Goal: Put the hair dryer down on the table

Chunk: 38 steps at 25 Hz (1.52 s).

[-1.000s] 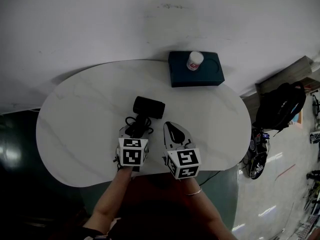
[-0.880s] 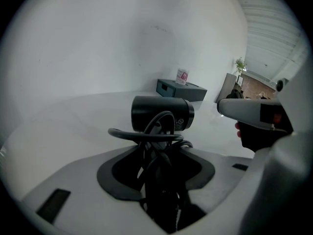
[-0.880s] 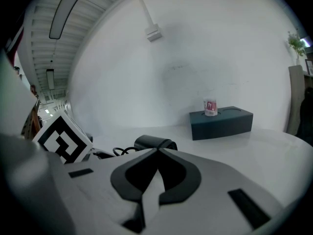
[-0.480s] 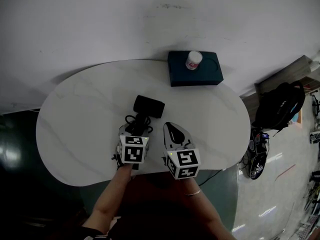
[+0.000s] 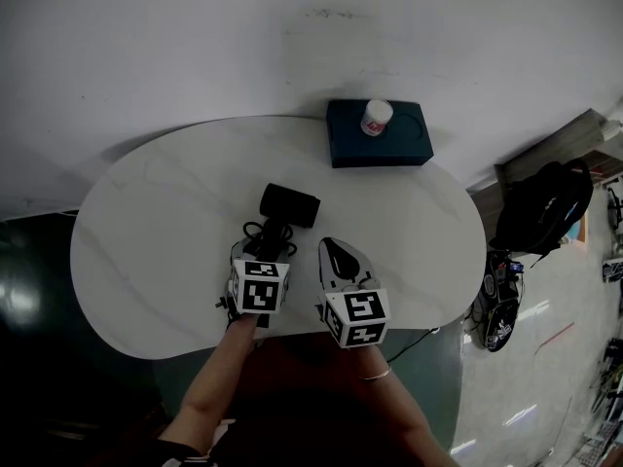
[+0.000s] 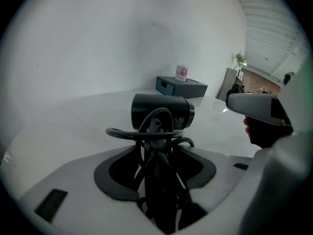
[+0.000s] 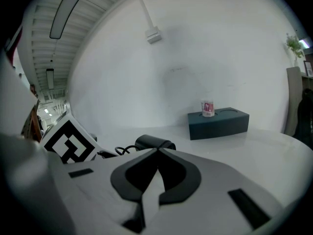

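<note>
Hair dryer [image 5: 289, 206] unmoved, still clamped in left fingers [image 6: 78, 180]; right fingers [image 7: 205, 180] stay closed, empty

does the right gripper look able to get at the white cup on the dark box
Probably yes: only bare table lies between the right gripper and the white cup on the dark box; the hair dryer sits aside, at the left gripper. The right jaws would need opening.

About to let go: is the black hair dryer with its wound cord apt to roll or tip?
The black hair dryer probably won't roll far: its handle juts out from the round barrel. The black cord loops look floppy and may spring loose on release.
</note>
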Each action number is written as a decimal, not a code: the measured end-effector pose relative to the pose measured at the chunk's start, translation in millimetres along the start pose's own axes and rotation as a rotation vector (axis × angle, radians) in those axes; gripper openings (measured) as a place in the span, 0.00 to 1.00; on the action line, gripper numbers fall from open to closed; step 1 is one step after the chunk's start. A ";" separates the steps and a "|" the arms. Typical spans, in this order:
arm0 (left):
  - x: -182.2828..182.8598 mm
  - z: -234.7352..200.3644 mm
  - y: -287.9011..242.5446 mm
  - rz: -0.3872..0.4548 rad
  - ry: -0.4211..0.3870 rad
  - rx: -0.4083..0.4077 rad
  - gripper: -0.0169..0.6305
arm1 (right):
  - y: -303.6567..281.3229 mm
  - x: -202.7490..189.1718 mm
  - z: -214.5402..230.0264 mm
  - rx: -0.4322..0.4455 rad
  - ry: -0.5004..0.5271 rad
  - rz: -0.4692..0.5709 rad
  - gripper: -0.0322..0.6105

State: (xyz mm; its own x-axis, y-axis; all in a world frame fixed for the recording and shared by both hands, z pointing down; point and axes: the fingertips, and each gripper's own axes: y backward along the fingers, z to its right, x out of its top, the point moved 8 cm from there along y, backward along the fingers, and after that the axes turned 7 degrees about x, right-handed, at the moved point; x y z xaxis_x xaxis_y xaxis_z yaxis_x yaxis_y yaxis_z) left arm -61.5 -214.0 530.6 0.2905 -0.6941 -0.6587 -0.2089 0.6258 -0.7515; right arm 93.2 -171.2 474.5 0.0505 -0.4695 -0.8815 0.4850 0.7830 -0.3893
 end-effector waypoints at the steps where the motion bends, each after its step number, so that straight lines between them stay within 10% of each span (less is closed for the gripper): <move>1: -1.0 0.3 -0.2 0.003 0.002 -0.010 0.35 | 0.5 -0.1 0.0 0.000 0.001 0.000 0.07; 38: -11.0 -15.8 76.9 0.161 0.127 -0.052 0.42 | 20.5 -1.9 -46.9 0.034 0.020 0.035 0.07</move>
State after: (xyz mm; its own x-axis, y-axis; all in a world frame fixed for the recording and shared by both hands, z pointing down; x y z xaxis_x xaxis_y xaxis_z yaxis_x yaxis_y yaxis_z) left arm -95.5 -163.9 479.5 0.1301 -0.6278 -0.7675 -0.2924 0.7153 -0.6347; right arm 62.1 -135.1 455.6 0.0502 -0.4336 -0.8997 0.5129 0.7842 -0.3493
